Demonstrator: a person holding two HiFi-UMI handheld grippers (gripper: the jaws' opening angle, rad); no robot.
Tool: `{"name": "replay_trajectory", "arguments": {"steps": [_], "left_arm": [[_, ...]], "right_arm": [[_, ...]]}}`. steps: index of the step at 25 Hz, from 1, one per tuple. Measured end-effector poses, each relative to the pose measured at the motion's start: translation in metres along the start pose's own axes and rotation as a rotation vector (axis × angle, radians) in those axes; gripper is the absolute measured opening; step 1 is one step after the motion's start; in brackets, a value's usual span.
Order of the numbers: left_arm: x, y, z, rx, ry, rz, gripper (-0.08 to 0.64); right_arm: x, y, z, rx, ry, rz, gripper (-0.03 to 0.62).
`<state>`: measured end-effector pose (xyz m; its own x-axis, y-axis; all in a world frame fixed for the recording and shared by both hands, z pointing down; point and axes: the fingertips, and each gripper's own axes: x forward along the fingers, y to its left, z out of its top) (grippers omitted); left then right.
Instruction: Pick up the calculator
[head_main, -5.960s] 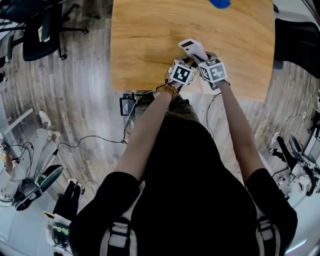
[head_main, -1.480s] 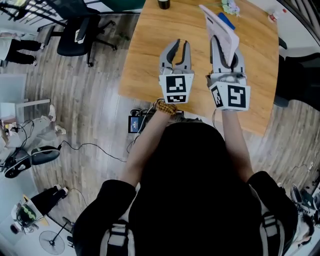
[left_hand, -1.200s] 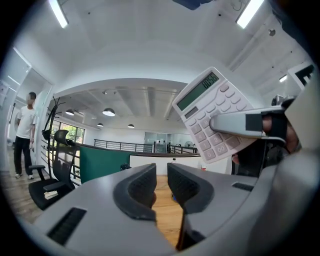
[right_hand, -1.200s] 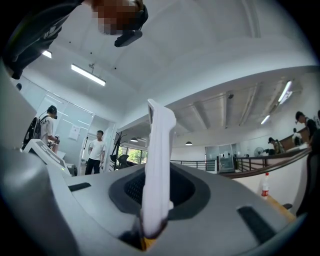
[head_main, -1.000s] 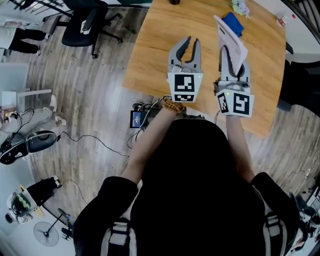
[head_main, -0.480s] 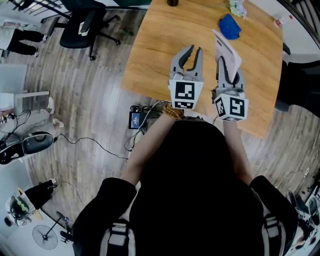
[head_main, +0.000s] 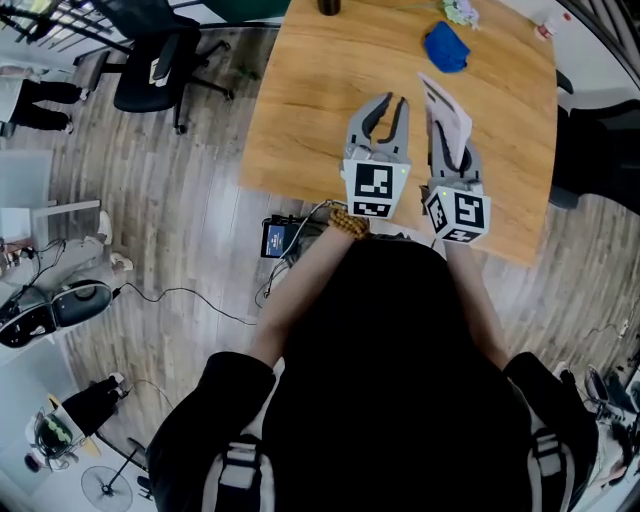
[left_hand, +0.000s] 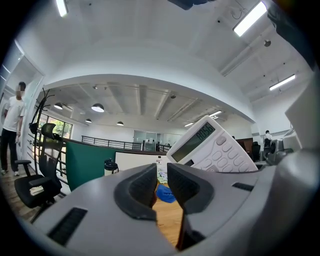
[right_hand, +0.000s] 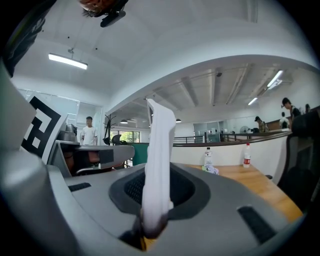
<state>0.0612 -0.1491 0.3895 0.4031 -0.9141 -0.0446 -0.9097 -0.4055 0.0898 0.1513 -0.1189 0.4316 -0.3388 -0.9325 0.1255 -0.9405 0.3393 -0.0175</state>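
Calculator (head_main: 448, 115) is standing on its edge between the jaws of the right gripper (head_main: 452, 150), which is clamping its lower end. Its white body is sticking out forward past the fingertips, over the wooden table (head_main: 300, 90). In the right gripper view the pads are pressing on both sides of the thin white edge. Left gripper (head_main: 387, 108) is hovering just beside, on the left, and is not touching the calculator. Its jaws are standing a little apart with nothing between them; only the table and a blue cloth (head_main: 445, 47) are showing through the gap. In the left gripper view the calculator is appearing at the upper right, tilted, with display and keys facing that gripper.
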Motion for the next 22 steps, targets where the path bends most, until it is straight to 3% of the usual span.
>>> {"name": "replay_trajectory", "arguments": {"steps": [7, 22], "left_arm": [[0.0, -0.001, -0.011, -0.008, 0.037, -0.011, 0.074], [-0.002, 0.003, -0.009, 0.041, 0.026, -0.013, 0.051]], "right_arm": [[0.001, -0.001, 0.0, 0.019, 0.001, 0.009, 0.072], [0.004, 0.011, 0.007, 0.013, -0.03, 0.05, 0.072]]}}
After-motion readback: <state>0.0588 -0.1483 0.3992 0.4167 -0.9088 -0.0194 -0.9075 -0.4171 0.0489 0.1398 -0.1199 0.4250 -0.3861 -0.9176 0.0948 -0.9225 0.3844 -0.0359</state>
